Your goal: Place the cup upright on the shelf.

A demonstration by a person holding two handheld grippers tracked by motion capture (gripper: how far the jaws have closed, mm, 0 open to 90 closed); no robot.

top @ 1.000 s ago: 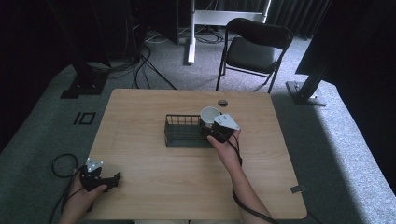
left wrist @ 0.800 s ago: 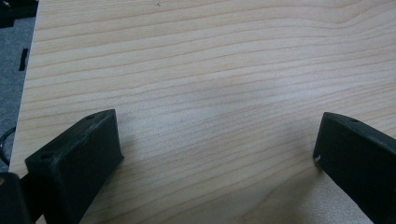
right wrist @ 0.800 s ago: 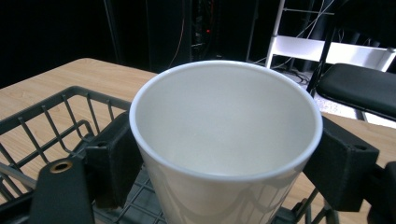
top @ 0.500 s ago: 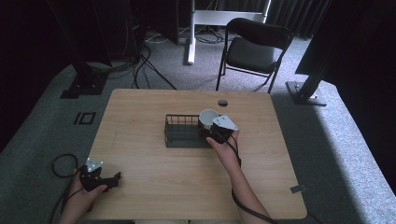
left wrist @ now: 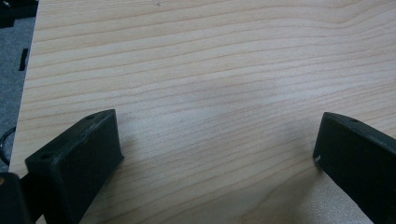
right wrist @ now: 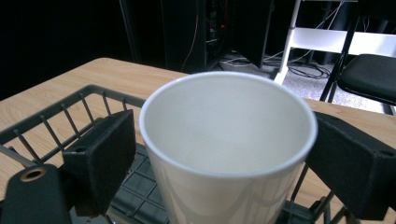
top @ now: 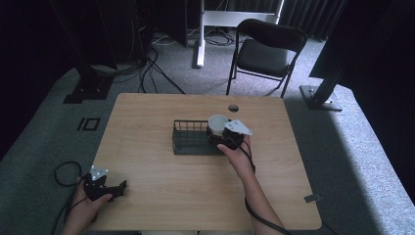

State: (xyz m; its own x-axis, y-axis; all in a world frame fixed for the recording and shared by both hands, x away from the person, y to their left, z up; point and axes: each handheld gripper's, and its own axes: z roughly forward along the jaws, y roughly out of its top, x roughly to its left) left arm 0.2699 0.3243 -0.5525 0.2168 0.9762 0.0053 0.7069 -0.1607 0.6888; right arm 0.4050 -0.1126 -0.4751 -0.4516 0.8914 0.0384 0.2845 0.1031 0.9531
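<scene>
A white paper cup [top: 215, 122] stands upright inside the right end of a black wire basket [top: 188, 122] at the middle of the wooden table [top: 161, 196]. My right gripper [top: 219, 134] reaches in from the near side. In the right gripper view its jaws press both sides of the cup [right wrist: 224, 140], which is empty, with the basket wires [right wrist: 60, 112] around it. My left gripper [top: 119, 188] rests at the table's near left corner. Its jaws are wide apart over bare wood, as the left gripper [left wrist: 217, 154] view shows.
A small round hole [top: 233, 107] pierces the table near its far edge. Beyond the table stand a black folding chair [top: 266, 49] and dark equipment stands with cables on the grey carpet [top: 342, 147]. The near half of the table is bare wood.
</scene>
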